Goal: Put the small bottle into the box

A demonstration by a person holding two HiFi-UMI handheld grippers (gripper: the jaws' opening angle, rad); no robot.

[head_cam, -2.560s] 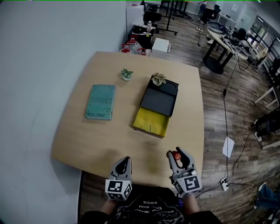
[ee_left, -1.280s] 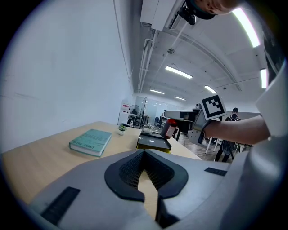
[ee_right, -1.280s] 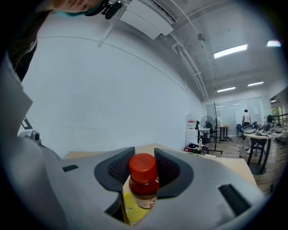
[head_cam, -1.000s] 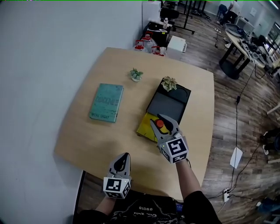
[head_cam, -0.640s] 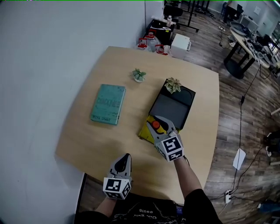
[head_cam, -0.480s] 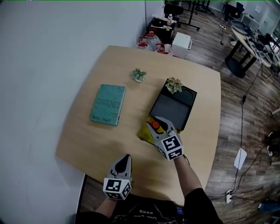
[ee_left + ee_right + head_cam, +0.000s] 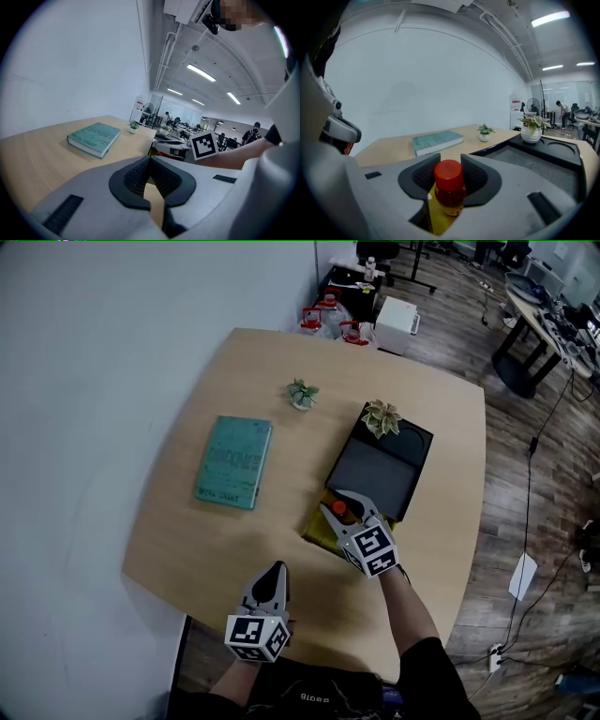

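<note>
The right hand-held gripper [image 7: 342, 506] is clamping the small red-capped bottle [image 7: 449, 187] and holding it just over the box's yellow tray [image 7: 317, 528]. The bottle isn't in yet; lowering and letting go are remaining. The left hand-held gripper [image 7: 273, 574] is idling near the surface [image 7: 187, 540] edge, jaws together.

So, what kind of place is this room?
Most likely an open-plan office or lab workspace. It is a large room with a wood floor, work desks loaded with equipment, long ceiling lights, and people at far desks.
</note>
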